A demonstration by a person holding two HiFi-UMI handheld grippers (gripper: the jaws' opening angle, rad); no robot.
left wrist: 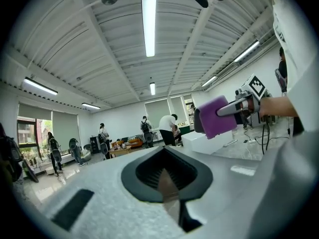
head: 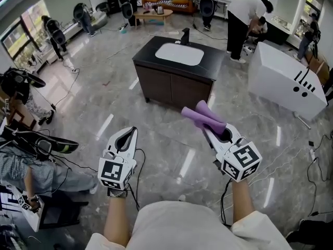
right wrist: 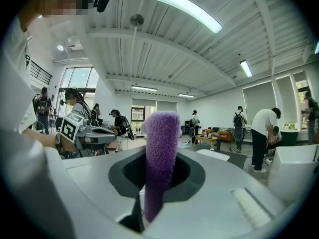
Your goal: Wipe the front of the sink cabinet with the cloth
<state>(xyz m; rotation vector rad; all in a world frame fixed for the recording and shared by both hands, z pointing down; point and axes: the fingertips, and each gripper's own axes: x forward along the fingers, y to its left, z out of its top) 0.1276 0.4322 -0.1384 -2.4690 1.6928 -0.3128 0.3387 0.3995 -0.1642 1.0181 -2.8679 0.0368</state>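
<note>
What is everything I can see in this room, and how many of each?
sink cabinet: one, dark brown with black top and white basin, middle of the floor
faucet: one, black, at the basin's far edge
cloth: one, purple, folded, clamped in the right gripper
large white unit: one, white, right of the cabinet
low table: one, wooden, far end of the room
sofa: one, orange, behind the table
other people: at least six, spread around the room's edges
cables: several, black, trailing on the grey floor
left gripper: one, white, jaws together, empty, lower left
right gripper: one, white, jaws closed on the cloth, lower right
</note>
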